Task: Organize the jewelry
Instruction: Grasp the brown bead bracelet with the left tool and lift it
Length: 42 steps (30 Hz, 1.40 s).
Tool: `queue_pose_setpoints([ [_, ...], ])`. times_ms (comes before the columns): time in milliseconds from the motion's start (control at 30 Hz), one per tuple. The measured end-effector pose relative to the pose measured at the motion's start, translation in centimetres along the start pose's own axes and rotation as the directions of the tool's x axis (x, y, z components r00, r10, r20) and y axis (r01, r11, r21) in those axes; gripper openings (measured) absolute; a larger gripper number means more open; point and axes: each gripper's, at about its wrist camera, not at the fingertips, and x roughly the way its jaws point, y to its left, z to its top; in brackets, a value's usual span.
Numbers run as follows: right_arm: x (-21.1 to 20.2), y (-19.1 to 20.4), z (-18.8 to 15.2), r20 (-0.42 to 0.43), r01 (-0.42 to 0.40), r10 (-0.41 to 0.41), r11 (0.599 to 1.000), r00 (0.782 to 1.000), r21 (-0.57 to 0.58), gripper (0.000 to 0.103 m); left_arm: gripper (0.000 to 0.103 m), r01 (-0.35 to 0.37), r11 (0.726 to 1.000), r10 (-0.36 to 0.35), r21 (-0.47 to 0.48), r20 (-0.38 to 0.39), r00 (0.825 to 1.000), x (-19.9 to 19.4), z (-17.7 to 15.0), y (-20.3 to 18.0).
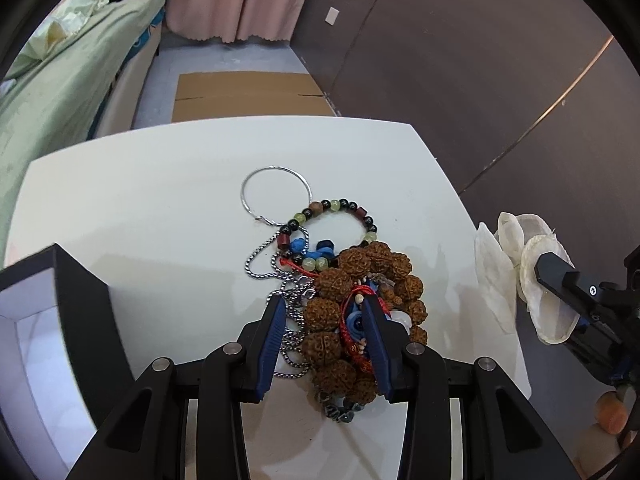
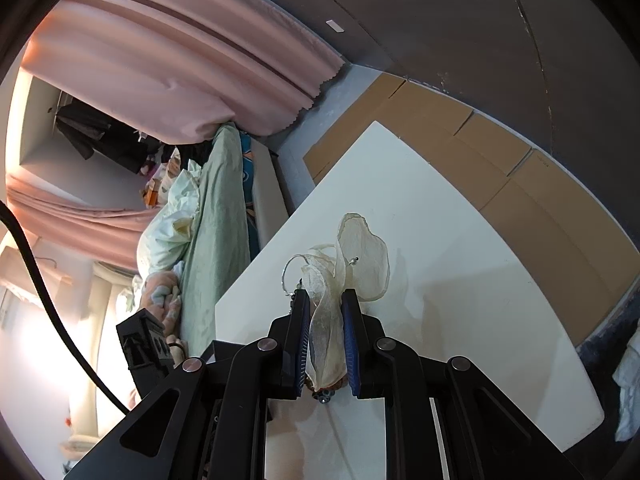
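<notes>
Left wrist view: my left gripper [image 1: 325, 304] spreads wide over the jewelry pile [image 1: 344, 308] on the white table [image 1: 140, 208]. Right wrist view: my right gripper [image 2: 326, 300] clamps the cream fabric flower [image 2: 352, 264] above that table.

A smooth, slightly glossy white surface is shown by the table [image 1: 160, 208], and thin polished metal by the hoop [image 1: 276, 194] and the chains [image 1: 260, 264]. The brown beads [image 1: 352, 264] are seen as rough and wrinkled, like dried seeds, while the round beads [image 1: 340, 204] look glossy. The flower [image 2: 352, 264] is made of sheer, matt cream cloth, held between ribbed blue pads [image 2: 352, 344].
</notes>
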Motion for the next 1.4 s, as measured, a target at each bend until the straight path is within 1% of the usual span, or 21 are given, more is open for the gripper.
queue_pose_setpoints([
  [67,0.1,-0.1,0.1,-0.001,0.003,-0.003,1.0,1.0,0.0,0.017,0.023,0.042,0.999,-0.043,-0.015,-0.004,0.999,-0.1,0.0,0.2],
  [100,0.1,-0.1,0.1,-0.001,0.003,-0.003,1.0,1.0,0.0,0.017,0.02,0.038,0.999,-0.038,-0.011,0.002,0.999,-0.3,0.1,0.1],
  [133,0.1,0.0,0.1,0.0,0.002,-0.002,1.0,1.0,0.0,0.017,0.02,0.016,1.0,-0.016,0.006,0.013,1.0,-0.6,0.1,-0.1],
  [200,0.1,-0.1,0.1,0.002,0.004,-0.004,1.0,1.0,0.001,0.017,0.02,0.013,1.0,-0.014,0.018,0.03,0.999,-1.1,0.1,-0.4],
  [400,0.0,-0.3,-0.1,0.002,0.005,-0.005,1.0,1.0,-0.007,0.017,0.02,0.062,0.998,-0.064,0.029,0.063,0.996,-3.4,0.4,-1.2],
  [533,-0.1,-0.4,-0.1,0.005,0.003,-0.003,1.0,1.0,-0.011,0.017,0.02,0.103,0.994,-0.106,0.043,0.087,0.991,-5.1,0.6,-1.9],
  [633,-0.2,-0.3,-0.2,0.011,-0.003,0.004,1.0,1.0,-0.016,0.017,0.02,0.122,0.991,-0.128,0.062,0.111,0.986,-6.4,0.6,-2.5],
  [733,-0.3,-0.1,-0.4,0.015,-0.018,0.018,1.0,1.0,-0.02,0.017,0.02,0.135,0.989,-0.142,0.063,0.128,0.982,-7.4,0.6,-2.4],
  [867,-0.4,0.6,-0.5,0.024,-0.047,0.048,0.998,0.999,-0.043,0.017,0.02,0.178,0.983,-0.183,0.044,0.146,0.972,-8.8,0.6,-1.7],
  [900,-0.5,0.9,-0.6,0.028,-0.059,0.061,0.997,0.998,-0.052,0.017,0.02,0.208,0.977,-0.211,0.039,0.149,0.966,-9.0,0.6,-1.4],
  [933,-0.6,1.3,-0.7,0.031,-0.068,0.07,0.996,0.997,-0.059,0.017,0.02,0.257,0.966,-0.258,0.027,0.152,0.954,-9.3,0.6,-1.0],
  [967,-0.6,1.5,-0.8,0.033,-0.079,0.081,0.994,0.996,-0.07,0.017,0.02,0.265,0.964,-0.265,0.021,0.154,0.952,-9.5,0.7,-0.8],
  [1033,-0.5,2.1,-1.1,0.033,-0.082,0.085,0.993,0.996,-0.082,0.017,0.02,0.213,0.977,-0.213,0.02,0.165,0.963,-9.6,0.8,-0.5],
  [1067,-0.5,2.2,-1.2,0.029,-0.084,0.086,0.993,0.996,-0.087,0.017,0.02,0.206,0.978,-0.206,0.017,0.166,0.964,-9.6,0.7,-0.3],
  [1133,-0.2,2.4,-1.3,0.022,-0.086,0.088,0.992,0.996,-0.088,0.017,0.02,0.245,0.969,-0.241,-0.004,0.165,0.956,-9.7,0.8,0.3],
  [1200,0.0,2.6,-1.5,0.014,-0.08,0.082,0.993,0.997,-0.092,0.017,0.02,0.262,0.965,-0.258,0.001,0.185,0.948,-10.5,0.7,0.5],
  [1267,0.2,2.8,-1.6,0.008,-0.067,0.068,0.993,0.998,-0.097,0.017,0.02,0.259,0.966,-0.255,0.013,0.209,0.944,-11.4,0.9,0.7],
  [1400,0.6,3.3,-1.9,-0.001,-0.071,0.072,0.992,0.997,-0.101,0.017,0.02,0.261,0.965,-0.256,0.01,0.235,0.938,-12.9,1.0,1.3],
])
